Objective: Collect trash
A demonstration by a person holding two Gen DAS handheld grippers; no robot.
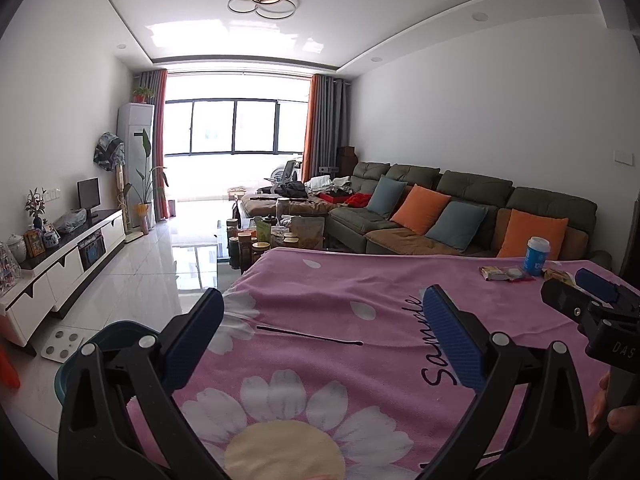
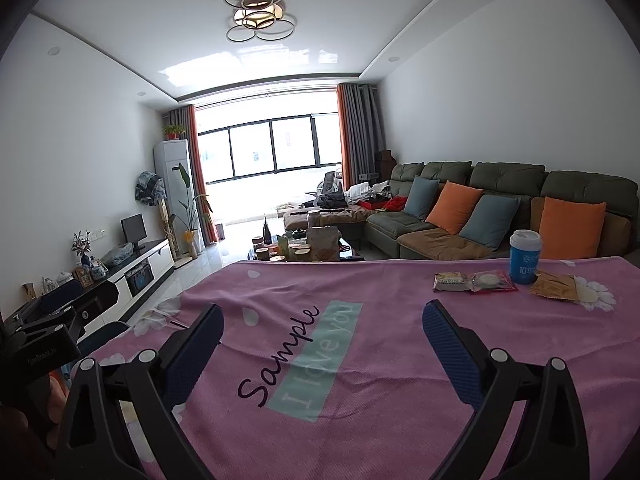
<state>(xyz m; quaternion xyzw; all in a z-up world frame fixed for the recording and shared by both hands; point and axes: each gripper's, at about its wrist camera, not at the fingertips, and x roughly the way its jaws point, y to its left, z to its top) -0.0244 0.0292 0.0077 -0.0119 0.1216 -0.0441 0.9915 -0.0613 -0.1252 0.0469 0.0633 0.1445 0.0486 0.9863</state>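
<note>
Wrappers beside cup, grippers apart.

Living room: white walls, glossy white tile floor. Big window at far end, blown out by daylight, orange/grey curtains. Green sectional sofa on right (orange and blue cushions). White TV cabinet left, ring ceiling light.

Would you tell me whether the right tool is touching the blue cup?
Apart: the right wrist view shows the right tool open over bare pink cloth, the blue cup beyond.
</note>
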